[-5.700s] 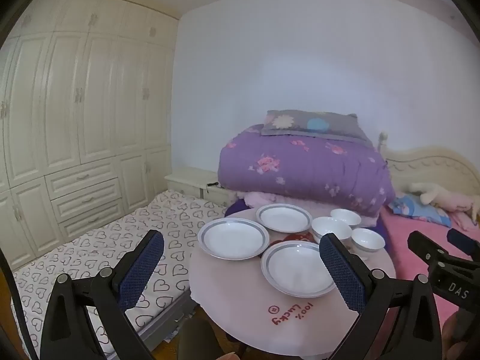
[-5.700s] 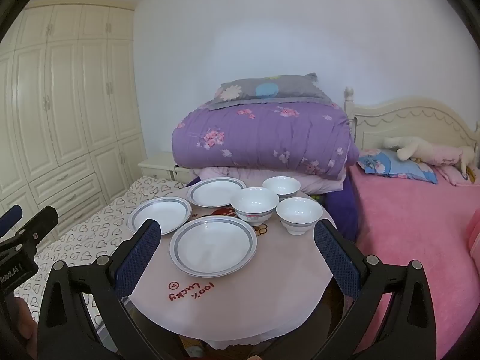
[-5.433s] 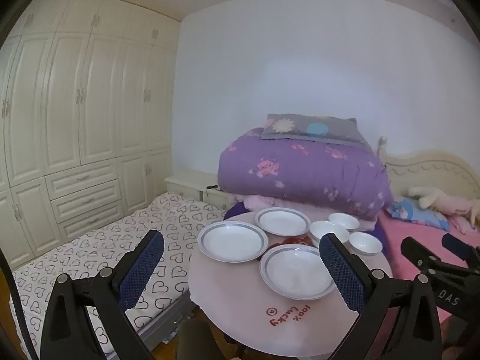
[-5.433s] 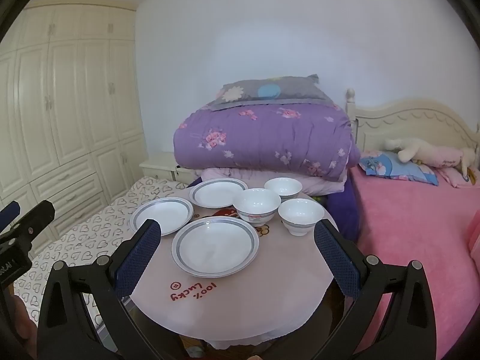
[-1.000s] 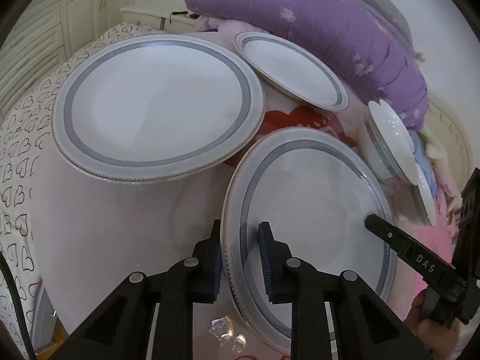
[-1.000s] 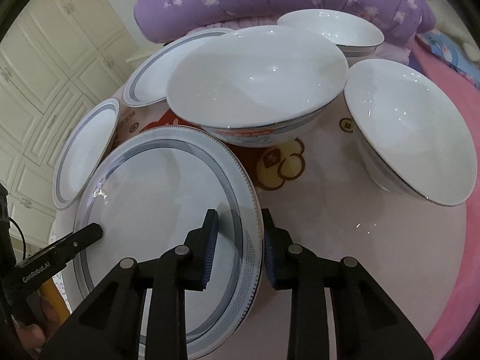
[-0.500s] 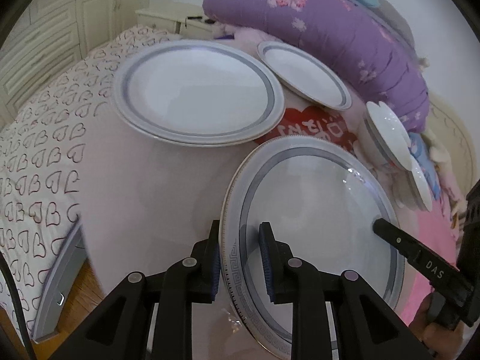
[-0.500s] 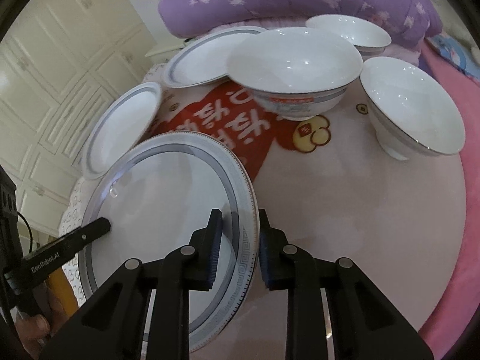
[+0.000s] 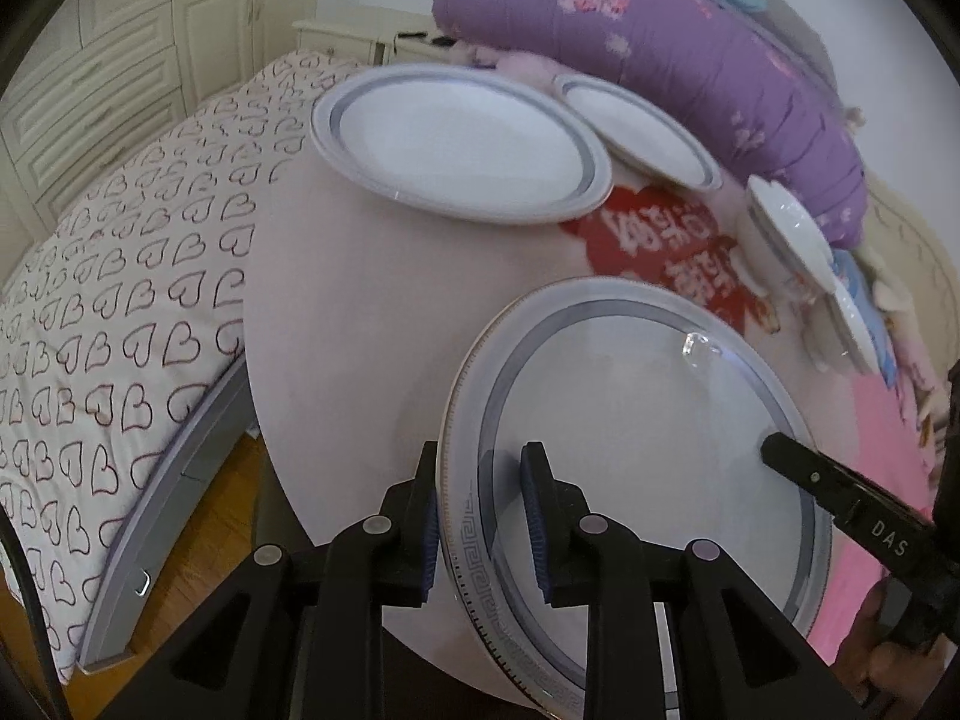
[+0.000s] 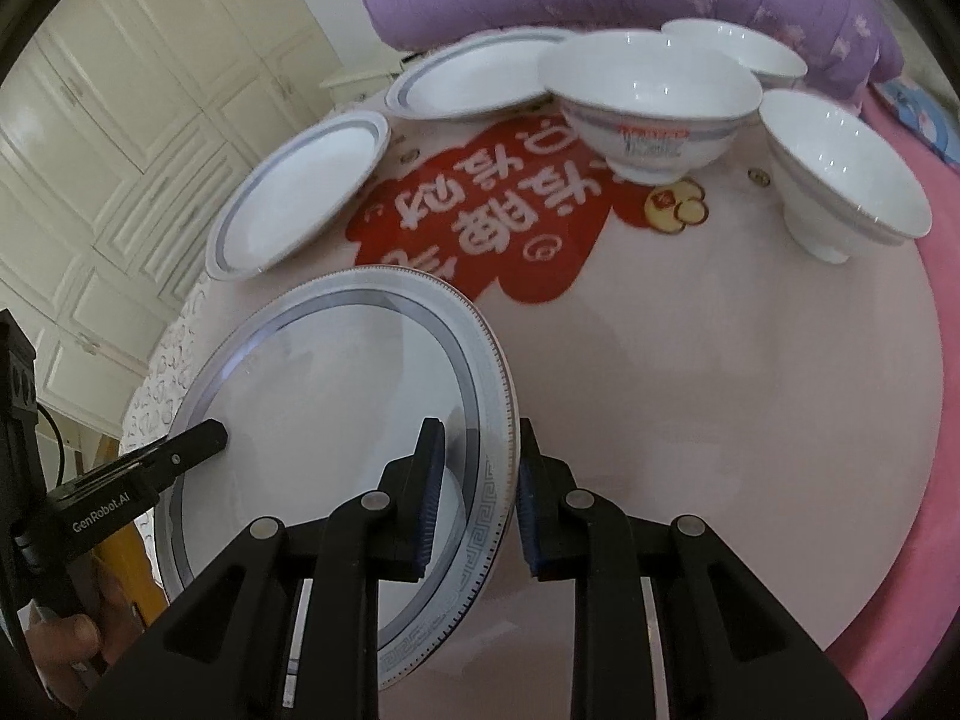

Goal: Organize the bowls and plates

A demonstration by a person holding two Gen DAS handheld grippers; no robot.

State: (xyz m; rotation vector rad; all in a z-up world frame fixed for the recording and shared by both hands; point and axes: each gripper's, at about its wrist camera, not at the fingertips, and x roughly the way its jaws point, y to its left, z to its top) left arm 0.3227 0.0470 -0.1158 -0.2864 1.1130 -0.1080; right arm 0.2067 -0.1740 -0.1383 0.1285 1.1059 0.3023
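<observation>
both grippers reach in low and level: left gripper (image 9: pixel 485 510) and right gripper (image 10: pixel 477 489) clamp opposite rims of the near plate (image 9: pixel 648 450).

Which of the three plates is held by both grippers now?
The nearest plate, with the key-pattern rim: left gripper and right gripper clamp opposite edges. The other two plates lie untouched.
</observation>
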